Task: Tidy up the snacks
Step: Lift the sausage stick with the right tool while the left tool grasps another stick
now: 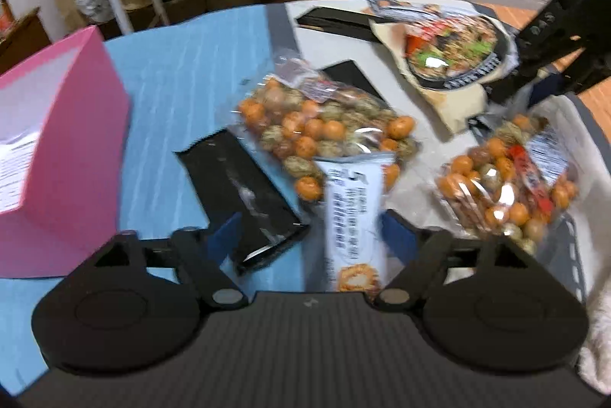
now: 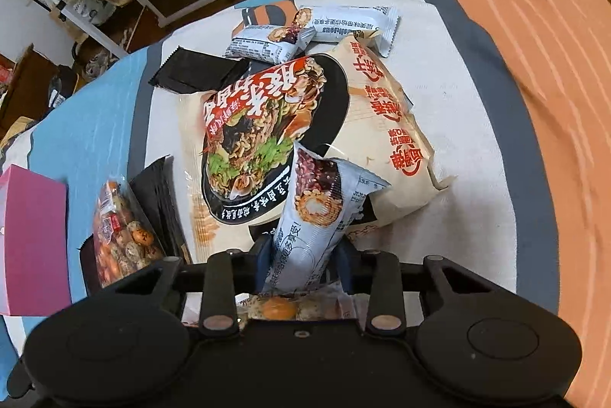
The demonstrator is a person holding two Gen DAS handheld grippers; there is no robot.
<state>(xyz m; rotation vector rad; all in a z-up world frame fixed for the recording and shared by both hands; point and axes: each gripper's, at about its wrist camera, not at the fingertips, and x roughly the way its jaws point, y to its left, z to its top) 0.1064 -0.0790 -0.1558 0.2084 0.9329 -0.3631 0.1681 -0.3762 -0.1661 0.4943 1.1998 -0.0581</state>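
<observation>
My left gripper hangs over the table with its jaws half apart. Between them lie a black packet by the left pad and a pale blue snack bar against the right pad; I see no squeeze on either. Two clear bags of orange and speckled nuts lie just beyond. My right gripper is shut on another pale blue snack bar, which sticks up over a big noodle pack. In the left wrist view the right gripper shows at the upper right.
A pink box stands at the left on the blue cloth. Two more snack bars and a black packet lie beyond the noodle pack. A nut bag lies beside the pink box. Shelves and bags crowd the floor behind.
</observation>
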